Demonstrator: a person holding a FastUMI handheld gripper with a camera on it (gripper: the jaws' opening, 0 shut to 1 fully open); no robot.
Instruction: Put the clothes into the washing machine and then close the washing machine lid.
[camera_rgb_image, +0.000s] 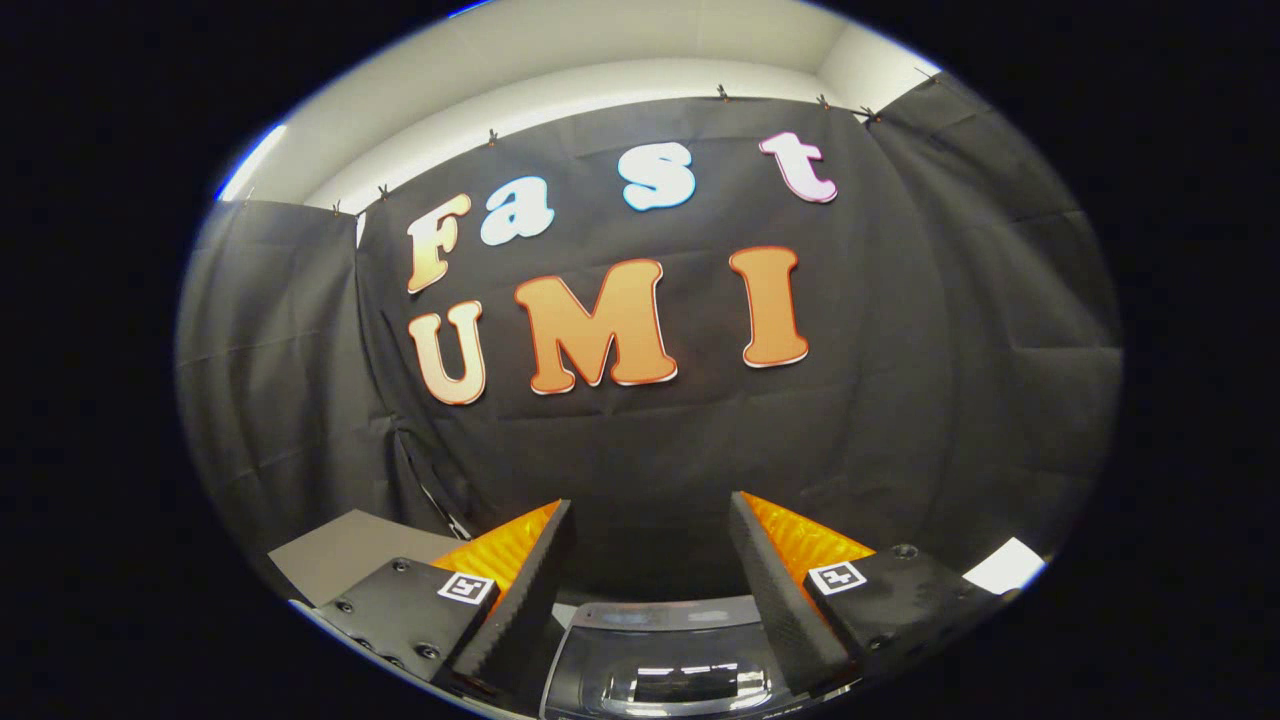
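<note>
The place was a makeshift recording booth set up indoors: black cloth hung by small clips from a pale wall formed its backdrop and sides, creased and folded, with a grey tabletop at its foot.

A black cloth hangs in creased folds as the booth's wall, held along its top edge by small clips. Above it runs a pale wall and ceiling. Low down, a grey tabletop meets the cloth.
</note>
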